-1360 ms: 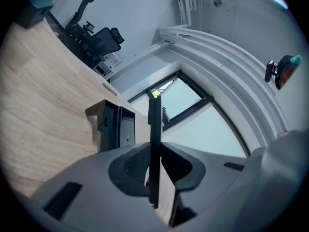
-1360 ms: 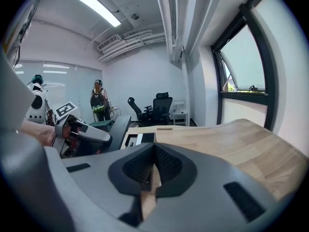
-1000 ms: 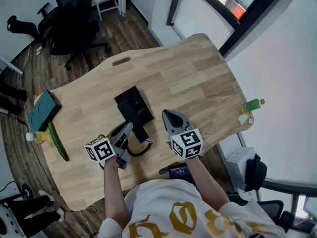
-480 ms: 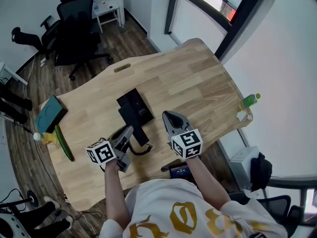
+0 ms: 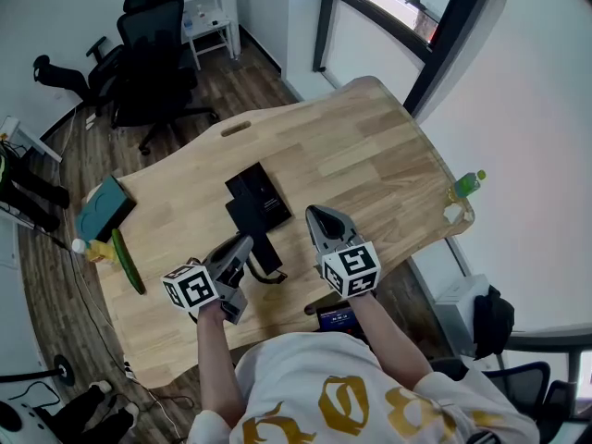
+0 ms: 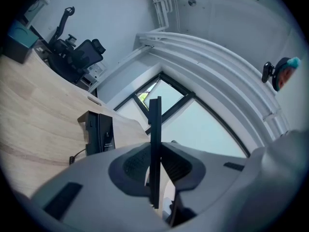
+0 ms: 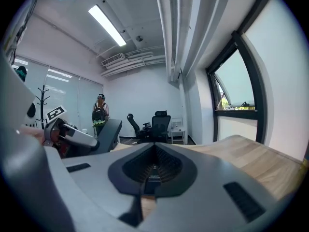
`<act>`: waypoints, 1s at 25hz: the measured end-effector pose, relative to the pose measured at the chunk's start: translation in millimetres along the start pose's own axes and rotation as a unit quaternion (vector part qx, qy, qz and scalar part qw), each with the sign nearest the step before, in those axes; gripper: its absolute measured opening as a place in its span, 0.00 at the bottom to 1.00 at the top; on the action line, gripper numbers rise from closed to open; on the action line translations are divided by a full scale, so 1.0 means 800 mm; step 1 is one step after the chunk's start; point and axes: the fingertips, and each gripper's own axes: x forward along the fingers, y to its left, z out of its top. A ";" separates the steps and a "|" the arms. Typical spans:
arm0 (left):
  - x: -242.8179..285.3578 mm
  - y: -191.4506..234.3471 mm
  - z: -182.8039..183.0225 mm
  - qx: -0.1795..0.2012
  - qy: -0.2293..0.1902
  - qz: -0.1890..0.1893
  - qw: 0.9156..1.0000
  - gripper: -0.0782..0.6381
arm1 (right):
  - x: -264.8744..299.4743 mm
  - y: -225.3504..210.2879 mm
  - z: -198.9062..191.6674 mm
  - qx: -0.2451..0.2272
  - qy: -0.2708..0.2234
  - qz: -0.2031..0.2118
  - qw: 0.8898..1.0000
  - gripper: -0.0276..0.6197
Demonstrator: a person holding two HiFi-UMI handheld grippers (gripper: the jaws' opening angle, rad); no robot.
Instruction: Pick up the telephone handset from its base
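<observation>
Your left hand-held gripper (image 6: 154, 161) is pinching the telephone handset (image 6: 154, 124). In its own view the handset shows as a thin dark slab standing edge-on between the pads, with both jaws pressed against its faces. Your right hand-held gripper (image 7: 154, 167) has its jaws together with nothing between them and takes no part in the hold.

From the head view, the handset (image 5: 264, 251) runs out from the left gripper's tips (image 5: 242, 244) toward the base (image 5: 257, 195). The base lies flat near the middle of the desk (image 5: 361, 146). The left gripper view shows the base apart from the held slab, so I judge the handset to be off its cradle and clear of the desk. The cord (image 5: 269, 277) loops on the wood below it.

The pick-up looks essentially done. What remains is to keep the hold firm and not pull the cord taut.
</observation>
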 end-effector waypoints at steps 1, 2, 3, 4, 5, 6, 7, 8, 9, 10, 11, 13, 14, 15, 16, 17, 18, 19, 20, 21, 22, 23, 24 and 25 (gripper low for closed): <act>-0.001 -0.002 0.000 -0.005 -0.003 -0.003 1.000 0.21 | -0.002 0.002 0.001 -0.007 -0.001 0.000 1.000 0.05; -0.001 -0.004 0.000 -0.008 -0.005 -0.006 1.000 0.21 | -0.003 0.005 0.002 -0.013 -0.002 -0.001 1.000 0.05; -0.002 -0.006 -0.001 -0.009 -0.006 -0.007 1.000 0.21 | -0.005 0.006 0.002 -0.018 -0.002 -0.001 1.000 0.05; -0.004 -0.007 -0.002 -0.009 -0.007 -0.007 1.000 0.21 | -0.007 0.008 0.002 -0.021 -0.002 -0.001 1.000 0.05; -0.006 -0.008 -0.002 -0.008 -0.006 -0.007 1.000 0.21 | -0.008 0.010 0.002 -0.022 -0.003 0.000 1.000 0.05; -0.008 -0.009 -0.003 -0.007 -0.007 -0.006 1.000 0.21 | -0.009 0.011 0.003 -0.021 -0.005 0.002 1.000 0.05; -0.009 -0.009 -0.002 -0.006 -0.009 -0.005 1.000 0.21 | -0.010 0.012 0.005 -0.020 -0.008 0.003 1.000 0.05; -0.011 -0.009 -0.001 -0.006 -0.010 -0.003 1.000 0.21 | -0.010 0.012 0.006 -0.020 -0.009 0.003 1.000 0.05; -0.012 -0.008 -0.001 -0.006 -0.011 -0.002 1.000 0.21 | -0.010 0.013 0.006 -0.021 -0.008 0.002 1.000 0.05; -0.013 -0.009 -0.001 -0.006 -0.011 -0.002 1.000 0.21 | -0.010 0.013 0.006 -0.023 -0.006 0.001 1.000 0.05; -0.014 -0.009 -0.002 -0.007 -0.010 -0.002 1.000 0.21 | -0.011 0.014 0.005 -0.024 -0.004 0.000 1.000 0.05; -0.015 -0.011 -0.003 -0.006 -0.009 -0.005 1.000 0.21 | -0.012 0.014 0.002 -0.026 0.001 -0.003 1.000 0.05; -0.014 -0.013 -0.003 -0.005 -0.008 -0.008 1.000 0.21 | -0.012 0.013 0.002 -0.027 0.002 -0.005 1.000 0.05; -0.013 -0.014 -0.003 -0.005 -0.008 -0.010 1.000 0.21 | -0.011 0.011 0.001 -0.029 0.004 -0.007 1.000 0.05; -0.012 -0.014 -0.004 -0.005 -0.007 -0.013 1.000 0.21 | -0.011 0.010 0.000 -0.031 0.006 -0.009 0.999 0.05; -0.011 -0.015 -0.004 -0.005 -0.006 -0.015 1.000 0.21 | -0.010 0.008 -0.001 -0.032 0.009 -0.012 0.999 0.05; -0.010 -0.015 -0.005 -0.005 -0.004 -0.016 1.000 0.21 | -0.010 0.007 -0.002 -0.034 0.012 -0.013 0.999 0.05; -0.010 -0.016 -0.005 -0.006 -0.003 -0.017 1.000 0.21 | -0.009 0.006 -0.003 -0.035 0.014 -0.014 0.999 0.05; -0.011 -0.015 -0.005 -0.006 -0.003 -0.017 1.000 0.21 | -0.009 0.006 -0.003 -0.035 0.015 -0.013 0.999 0.05; -0.011 -0.015 -0.005 -0.007 -0.003 -0.017 1.000 0.21 | -0.008 0.006 -0.003 -0.034 0.015 -0.012 0.999 0.05; -0.012 -0.015 -0.005 -0.008 -0.004 -0.017 1.000 0.21 | -0.008 0.006 -0.003 -0.034 0.015 -0.011 0.999 0.05; -0.012 -0.016 -0.004 -0.007 -0.005 -0.017 1.000 0.21 | -0.007 0.005 -0.003 -0.033 0.015 -0.011 0.999 0.05; -0.013 -0.015 -0.003 -0.007 -0.007 -0.017 1.000 0.21 | -0.007 0.005 -0.004 -0.033 0.015 -0.012 0.999 0.05; -0.014 -0.015 -0.003 -0.007 -0.009 -0.016 1.000 0.21 | -0.006 0.004 -0.004 -0.033 0.016 -0.012 0.999 0.05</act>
